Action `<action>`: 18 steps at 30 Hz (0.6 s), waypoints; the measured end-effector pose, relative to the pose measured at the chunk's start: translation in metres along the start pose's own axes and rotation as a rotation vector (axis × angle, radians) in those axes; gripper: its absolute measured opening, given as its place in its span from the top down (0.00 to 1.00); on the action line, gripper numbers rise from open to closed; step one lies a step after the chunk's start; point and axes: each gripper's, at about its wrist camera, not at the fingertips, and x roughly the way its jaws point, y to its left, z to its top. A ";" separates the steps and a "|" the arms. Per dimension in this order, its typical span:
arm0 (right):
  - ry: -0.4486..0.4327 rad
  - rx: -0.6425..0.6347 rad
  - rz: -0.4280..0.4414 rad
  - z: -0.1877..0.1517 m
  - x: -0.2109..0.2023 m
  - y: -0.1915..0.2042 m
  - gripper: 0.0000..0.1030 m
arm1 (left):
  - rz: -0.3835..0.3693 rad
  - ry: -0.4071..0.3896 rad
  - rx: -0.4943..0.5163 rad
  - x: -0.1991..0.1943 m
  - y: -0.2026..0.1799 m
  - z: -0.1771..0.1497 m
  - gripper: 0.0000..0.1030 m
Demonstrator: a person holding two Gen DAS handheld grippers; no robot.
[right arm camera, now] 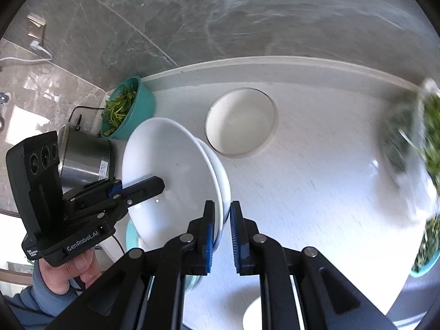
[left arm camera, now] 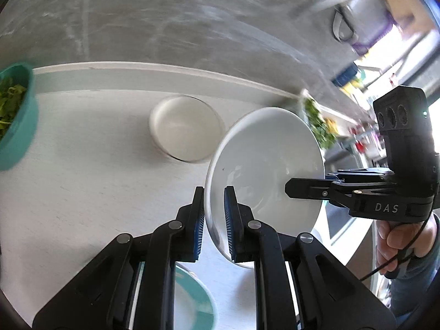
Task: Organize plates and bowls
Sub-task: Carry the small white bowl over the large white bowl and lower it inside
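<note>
Both your left gripper (left arm camera: 214, 220) and right gripper (right arm camera: 221, 231) clamp the white bowl (left arm camera: 264, 170) rim between their fingers (mid-carry); placement remains.

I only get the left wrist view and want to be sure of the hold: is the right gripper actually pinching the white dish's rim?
Observer: Yes, the right gripper has the rim of the white dish between its pads.
Operator: Just one dish?
Observer: It looks like two: a second white rim shows nested right behind the first.
Operator: Anything close to my left gripper?
Observer: A steel pot stands just beyond the left gripper.
</note>
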 end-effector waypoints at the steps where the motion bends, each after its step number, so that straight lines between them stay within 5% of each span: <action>1: -0.005 0.006 0.005 -0.007 -0.006 -0.006 0.86 | -0.005 0.005 0.007 0.001 -0.012 -0.006 0.89; 11: -0.030 0.146 0.042 -0.105 -0.049 -0.091 0.85 | -0.053 0.149 0.081 0.063 -0.129 -0.087 0.89; 18: 0.021 0.221 0.056 -0.153 -0.037 -0.134 0.85 | -0.032 0.244 0.103 0.106 -0.159 -0.133 0.89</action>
